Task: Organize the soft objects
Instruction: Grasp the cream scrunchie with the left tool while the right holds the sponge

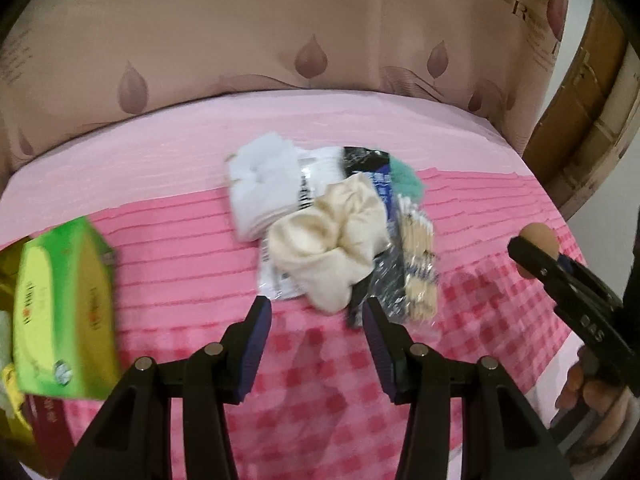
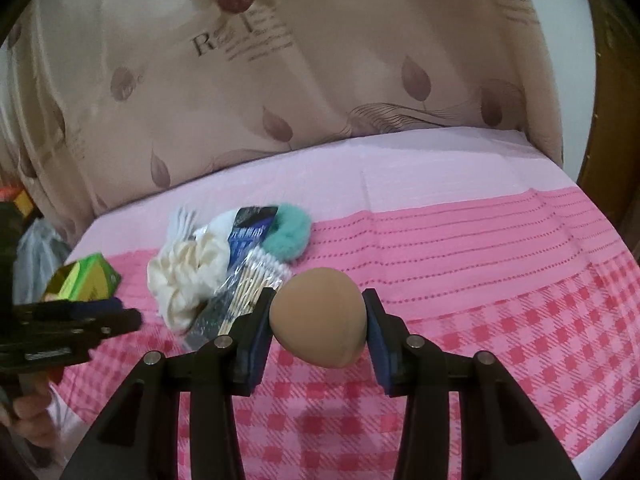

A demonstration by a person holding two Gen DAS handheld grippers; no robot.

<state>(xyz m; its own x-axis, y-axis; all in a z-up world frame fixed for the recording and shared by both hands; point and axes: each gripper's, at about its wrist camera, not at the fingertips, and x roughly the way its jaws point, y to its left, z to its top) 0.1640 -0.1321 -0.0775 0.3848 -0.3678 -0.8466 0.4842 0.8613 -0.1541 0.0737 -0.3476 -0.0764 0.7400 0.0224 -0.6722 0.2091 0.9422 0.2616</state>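
A pile of soft things lies on the pink bedspread: a cream scrunchie, white folded socks, a teal fluffy scrunchie and a clear bag of cotton swabs. My left gripper is open and empty, its tips just short of the cream scrunchie. My right gripper is shut on a tan egg-shaped makeup sponge, held above the checked part of the spread. The sponge also shows in the left wrist view at the right. The pile shows in the right wrist view too, with the cream scrunchie and teal scrunchie.
A green and yellow tissue box stands at the left on the bed edge, also in the right wrist view. A brown leaf-patterned curtain hangs behind the bed. A wooden door frame is at the right.
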